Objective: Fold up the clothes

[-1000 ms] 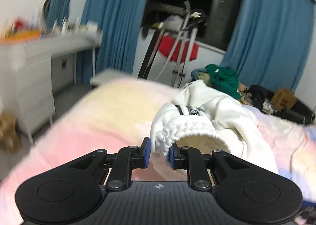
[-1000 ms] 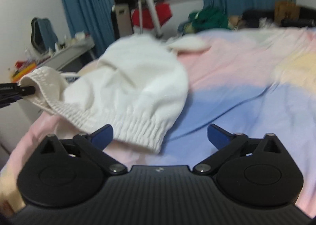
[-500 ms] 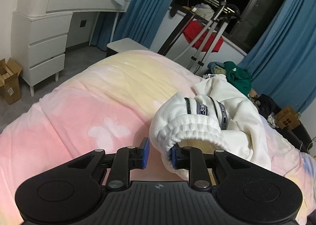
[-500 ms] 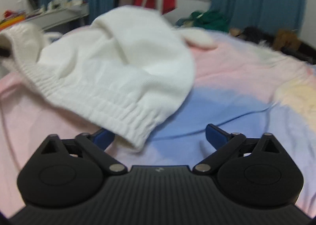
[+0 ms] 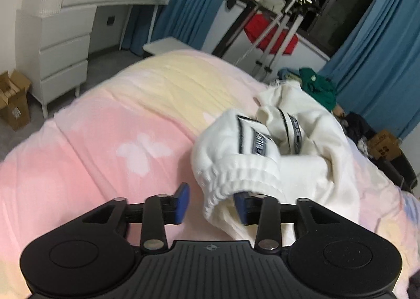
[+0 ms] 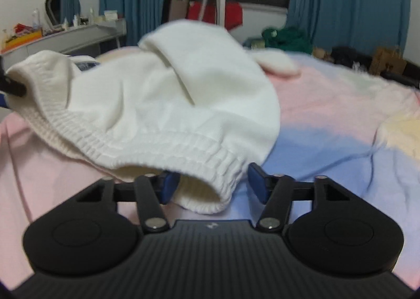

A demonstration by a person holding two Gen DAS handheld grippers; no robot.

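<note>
Lying across the pastel pink, yellow and blue bedspread [image 6: 328,104], a white ribbed-hem knit sweatshirt [image 6: 168,104].
Left gripper [image 5: 211,203] and right gripper [image 6: 210,183] both gape around its hem; only the left view shows its striped label.

One white sweatshirt [image 5: 309,146] lies on one pastel bedspread [image 5: 110,146], with two grippers, the left gripper [image 5: 211,203] and the right gripper [image 6: 213,183], each with two blue-padded fingers. Behind stand one white chest [image 5: 57,52] showing three drawers, one drying rack [image 5: 275,28], and two cardboard boxes: a left box [image 5: 14,102] and a right box [image 5: 384,145]. One green garment [image 5: 319,87] lies in a heap.
</note>
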